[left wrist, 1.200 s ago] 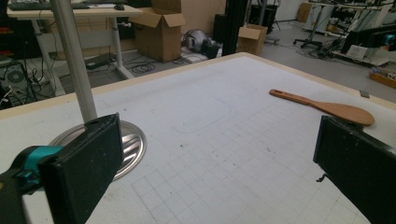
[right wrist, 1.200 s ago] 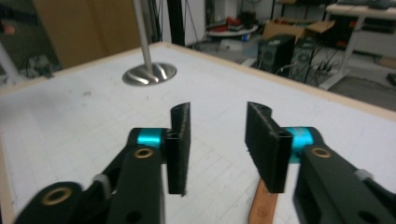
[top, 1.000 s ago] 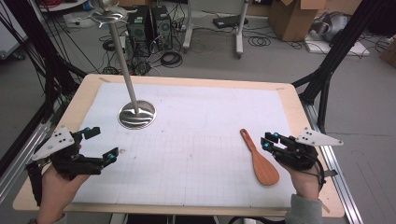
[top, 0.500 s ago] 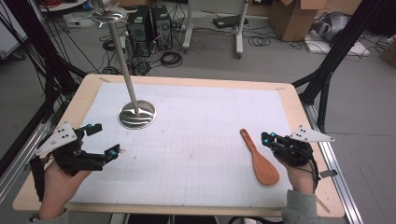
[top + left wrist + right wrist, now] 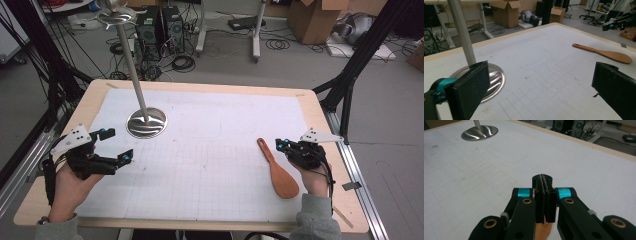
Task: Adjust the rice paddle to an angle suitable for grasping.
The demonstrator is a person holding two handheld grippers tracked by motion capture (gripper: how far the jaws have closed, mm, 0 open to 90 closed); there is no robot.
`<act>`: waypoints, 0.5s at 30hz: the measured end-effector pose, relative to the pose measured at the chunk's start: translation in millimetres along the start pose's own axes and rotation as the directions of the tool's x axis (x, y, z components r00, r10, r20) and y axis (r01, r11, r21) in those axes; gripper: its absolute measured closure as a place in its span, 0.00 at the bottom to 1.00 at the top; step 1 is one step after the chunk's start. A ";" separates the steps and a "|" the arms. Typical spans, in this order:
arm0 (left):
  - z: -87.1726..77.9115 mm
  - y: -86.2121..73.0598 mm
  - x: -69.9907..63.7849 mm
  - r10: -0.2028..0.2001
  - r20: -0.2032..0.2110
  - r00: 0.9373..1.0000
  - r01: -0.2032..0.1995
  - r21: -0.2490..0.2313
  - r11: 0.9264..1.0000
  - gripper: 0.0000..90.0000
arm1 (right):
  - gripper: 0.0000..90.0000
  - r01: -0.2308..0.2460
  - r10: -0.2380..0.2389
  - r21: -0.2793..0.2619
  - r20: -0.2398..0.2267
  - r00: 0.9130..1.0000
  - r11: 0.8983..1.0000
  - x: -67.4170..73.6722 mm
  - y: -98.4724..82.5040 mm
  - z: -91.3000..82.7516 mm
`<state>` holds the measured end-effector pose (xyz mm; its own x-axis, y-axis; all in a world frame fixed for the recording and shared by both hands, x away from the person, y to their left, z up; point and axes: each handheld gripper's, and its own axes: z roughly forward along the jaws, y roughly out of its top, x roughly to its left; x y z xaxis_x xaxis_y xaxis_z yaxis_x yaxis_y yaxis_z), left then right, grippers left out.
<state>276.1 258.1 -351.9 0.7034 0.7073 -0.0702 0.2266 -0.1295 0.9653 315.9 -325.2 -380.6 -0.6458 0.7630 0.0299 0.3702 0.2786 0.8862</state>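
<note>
A wooden spatula (image 5: 277, 172) lies flat on the white gridded mat (image 5: 210, 165) at the right, handle pointing away from me; it also shows in the left gripper view (image 5: 604, 51). My right gripper (image 5: 281, 146) hovers just right of its handle, and its jaws are shut tight together with nothing between them (image 5: 544, 180); a bit of the spatula (image 5: 543, 230) peeks out from under it. My left gripper (image 5: 117, 144) stands wide open over the mat's left side, its jaws (image 5: 539, 87) empty, near the metal stand's round base (image 5: 146, 122).
The stand's pole (image 5: 132, 65) rises from the base at the back left and carries a metal dish at its top. The table's wooden rim (image 5: 200, 87) frames the mat. Black frame legs, boxes and cables stand on the floor beyond.
My right gripper has shifted left toward the spatula's handle and sunk a little. My left gripper has drifted slightly forward and to the right, still open.
</note>
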 end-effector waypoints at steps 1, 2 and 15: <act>-0.1 -0.4 -1.3 -0.001 -0.001 1.000 0.001 0.000 1.000 0.02 | 0.99 0.001 -0.001 0.004 0.002 1.000 1.000 -0.2 -0.5 0.5; -0.1 -0.4 -1.3 -0.001 -0.001 1.000 0.001 0.000 1.000 0.02 | 0.99 0.001 -0.001 0.004 0.002 1.000 1.000 -0.2 -0.5 0.5; 0.9 -1.6 -3.5 0.001 0.000 1.000 -0.001 0.006 1.000 0.02 | 0.99 -0.054 0.052 0.071 0.042 0.998 0.996 -12.2 -20.9 17.1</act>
<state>273.9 255.3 -353.4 0.7034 0.7074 -0.0696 0.2303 -0.1342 0.9638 327.4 -330.3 -407.3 -0.5971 0.8002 0.0561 0.4510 0.2771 0.8484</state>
